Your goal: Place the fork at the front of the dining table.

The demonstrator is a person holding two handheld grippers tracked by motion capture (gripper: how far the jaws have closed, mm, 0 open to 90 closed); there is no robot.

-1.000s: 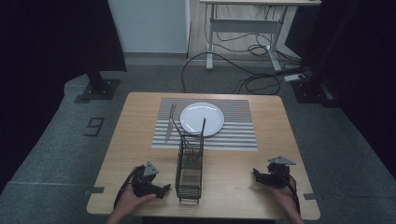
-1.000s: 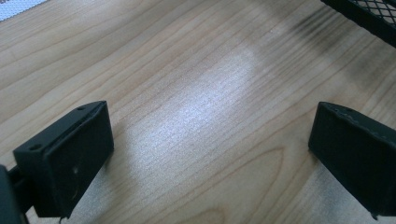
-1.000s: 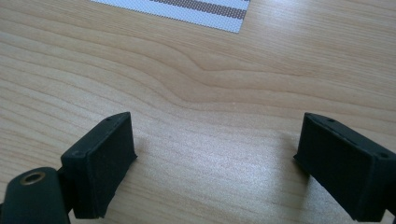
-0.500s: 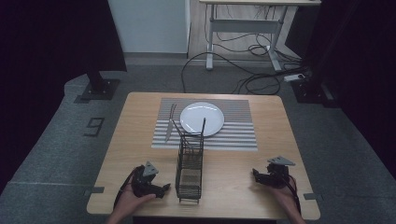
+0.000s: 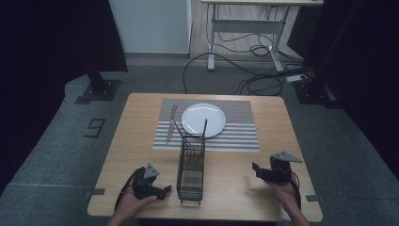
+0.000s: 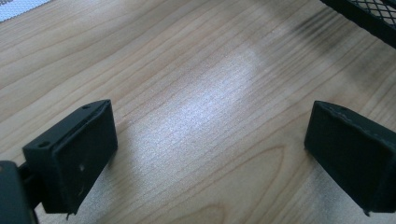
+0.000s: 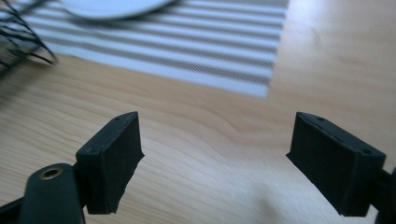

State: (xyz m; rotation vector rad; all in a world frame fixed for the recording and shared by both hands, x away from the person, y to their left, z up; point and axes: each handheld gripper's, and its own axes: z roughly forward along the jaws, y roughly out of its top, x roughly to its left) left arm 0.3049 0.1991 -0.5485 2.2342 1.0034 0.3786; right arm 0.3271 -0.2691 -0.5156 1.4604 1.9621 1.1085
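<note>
Wire rack [image 5: 191, 170] stands at the near middle of the table [image 5: 141, 122], its long axis running away from the person toward the plate [image 5: 203, 119] on the striped placemat [image 5: 235, 136]. Left gripper [image 5: 157, 190] rests just beside its near end, jaws spread wide and empty. Right gripper [image 5: 259, 170], also spread and empty, sits well apart; left hand judged nearer.

Left hand [image 5: 129, 203] cradles the black two-jaw left gripper [image 5: 164, 190] low, jaws spread wide apart with nothing between; right hand [image 5: 284, 190] grips the black right gripper [image 5: 255, 168], jaws likewise gaping.
</note>
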